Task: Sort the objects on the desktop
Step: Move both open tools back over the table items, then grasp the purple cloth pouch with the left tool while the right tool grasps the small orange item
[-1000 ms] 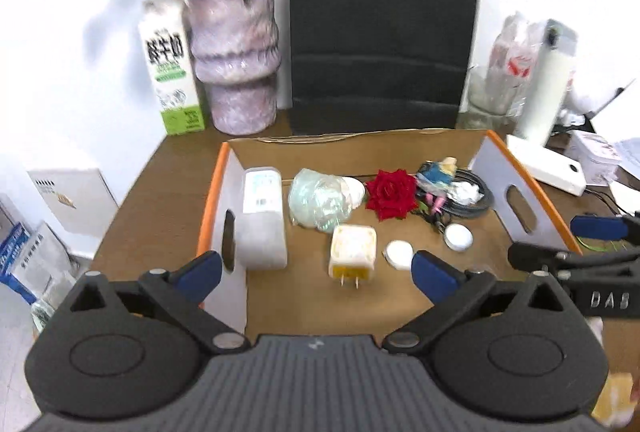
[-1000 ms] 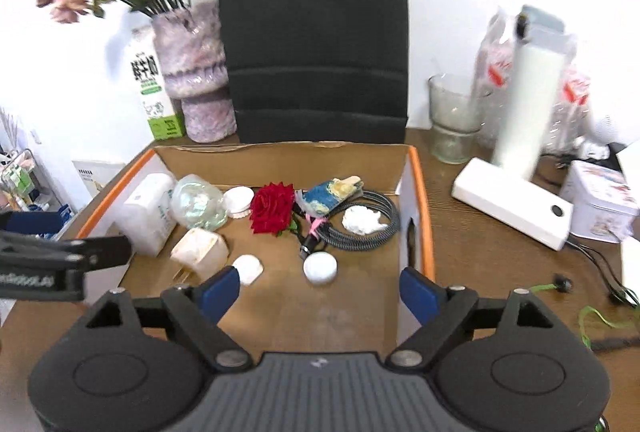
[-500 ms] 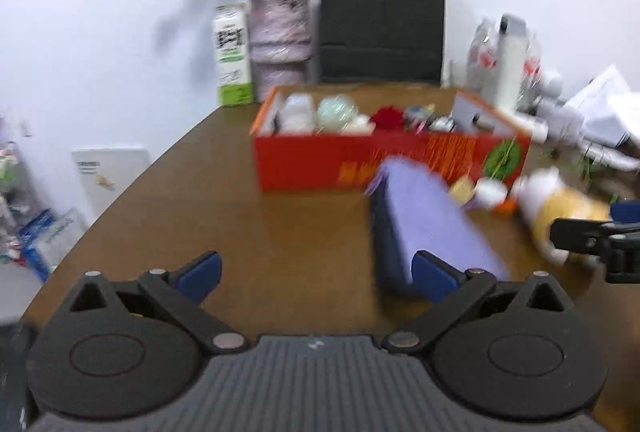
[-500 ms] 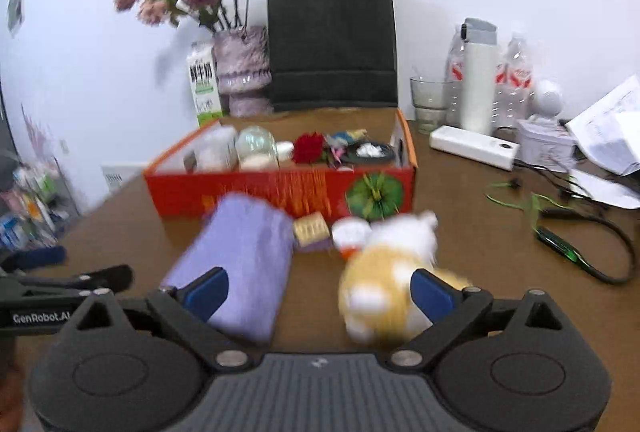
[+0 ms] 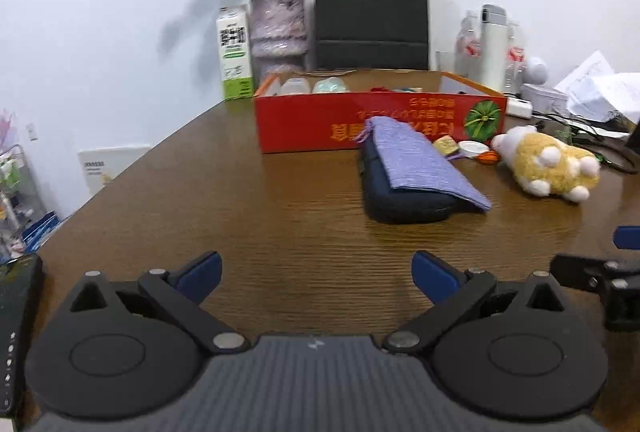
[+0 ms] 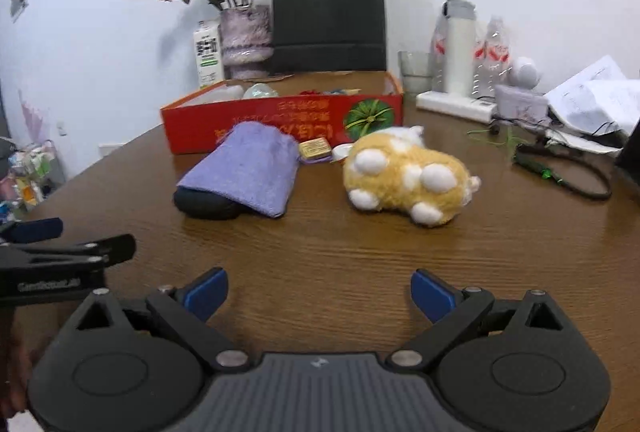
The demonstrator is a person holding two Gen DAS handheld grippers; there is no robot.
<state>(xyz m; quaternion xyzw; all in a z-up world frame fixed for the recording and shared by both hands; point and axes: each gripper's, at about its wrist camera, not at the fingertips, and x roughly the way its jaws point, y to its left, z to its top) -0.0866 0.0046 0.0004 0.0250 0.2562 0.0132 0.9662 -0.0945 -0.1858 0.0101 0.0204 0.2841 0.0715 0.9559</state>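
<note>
A red cardboard box with small items inside stands mid-table. In front of it lies a purple cloth pouch over a dark case. A yellow-and-white plush toy lies to the right of them. A small gold box and a white lid sit between pouch and plush. My left gripper is open over bare wood, well short of the case. My right gripper is open, empty, short of the plush.
At the back stand a black paper bag, a vase of dried flowers, a milk carton and a white bottle. Cables, papers and a power strip crowd the right side. A phone lies at left.
Both grippers pulled back from above the open box toward the near table edge and sank lower. The pouch, case and plush came into view. Both grippers stayed open.
</note>
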